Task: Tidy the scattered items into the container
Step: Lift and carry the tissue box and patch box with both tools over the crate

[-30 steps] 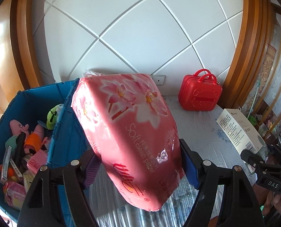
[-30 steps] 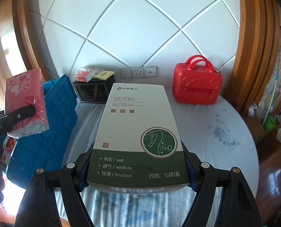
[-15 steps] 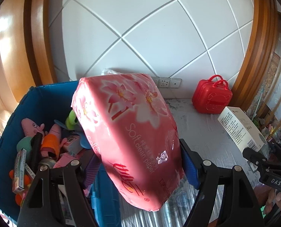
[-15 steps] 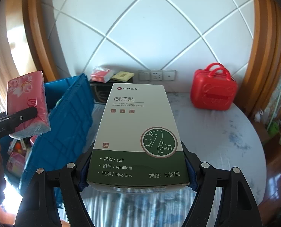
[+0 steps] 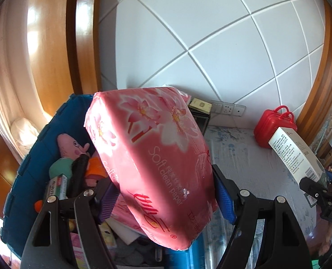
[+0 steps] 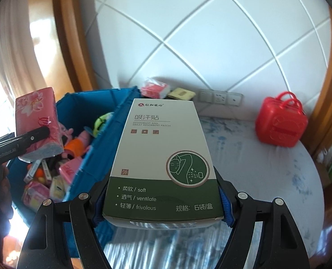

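Clamping both fingers (image 5: 112, 198) — tissue pack (image 5: 152, 157), patch box (image 6: 163, 157).

Toys (image 5: 69, 148) in bin (image 5: 27, 170) — table's (image 6: 266, 174) left

The tissue pack (image 5: 152, 157) has shiny pink plastic wrap. The box (image 6: 163, 157) is smooth matt card. The bin (image 6: 103, 157) is blue plastic. The red case (image 6: 280, 123) is glossy plastic. The wall frame (image 5: 54, 44) is shiny wood.

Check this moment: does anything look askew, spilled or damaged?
Nothing damaged or spilled. The pink tissue pack sits tilted in the left tool, over the blue bin. The green-and-white box sits square in the right tool.
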{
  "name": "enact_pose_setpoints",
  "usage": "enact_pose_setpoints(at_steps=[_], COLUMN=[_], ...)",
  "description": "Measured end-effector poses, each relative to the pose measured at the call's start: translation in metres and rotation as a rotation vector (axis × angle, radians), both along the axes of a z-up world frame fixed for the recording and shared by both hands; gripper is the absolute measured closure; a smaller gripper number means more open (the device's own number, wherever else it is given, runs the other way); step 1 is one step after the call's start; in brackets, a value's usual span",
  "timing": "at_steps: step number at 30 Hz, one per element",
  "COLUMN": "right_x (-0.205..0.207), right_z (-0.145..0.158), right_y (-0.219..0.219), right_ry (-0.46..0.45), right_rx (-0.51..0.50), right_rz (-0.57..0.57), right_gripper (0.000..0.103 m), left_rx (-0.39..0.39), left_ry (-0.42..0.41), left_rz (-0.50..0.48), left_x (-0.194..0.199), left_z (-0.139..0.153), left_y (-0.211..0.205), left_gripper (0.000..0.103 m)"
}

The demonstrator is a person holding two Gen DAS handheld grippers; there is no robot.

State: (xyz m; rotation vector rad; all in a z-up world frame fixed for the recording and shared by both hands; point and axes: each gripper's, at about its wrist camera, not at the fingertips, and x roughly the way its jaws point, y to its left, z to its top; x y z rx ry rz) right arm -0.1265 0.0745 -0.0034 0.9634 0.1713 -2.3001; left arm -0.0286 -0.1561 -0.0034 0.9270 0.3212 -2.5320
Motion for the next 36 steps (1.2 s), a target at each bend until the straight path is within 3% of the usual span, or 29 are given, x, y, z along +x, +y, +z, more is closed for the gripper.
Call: enact_pose_setpoints(at_steps=[18,36], right_x=[0.019,0.028], right_z=[0.020,0.022], right_y=[-0.122,-0.226], right_ry=[0.022,0.002], right_rx=[0.001,0.011], right_rz=[0.195,0.364], right_gripper=[0.026,0.026], left_rx=[0.001,0.021], left_ry=[-0.008,-0.041], left_rz=[0.130,0.230], left_x=[0.048,0.075], left_z=[-0.001,-0.015], left_y=[-0.079,-0.113], left_gripper=[0.028,0.028])
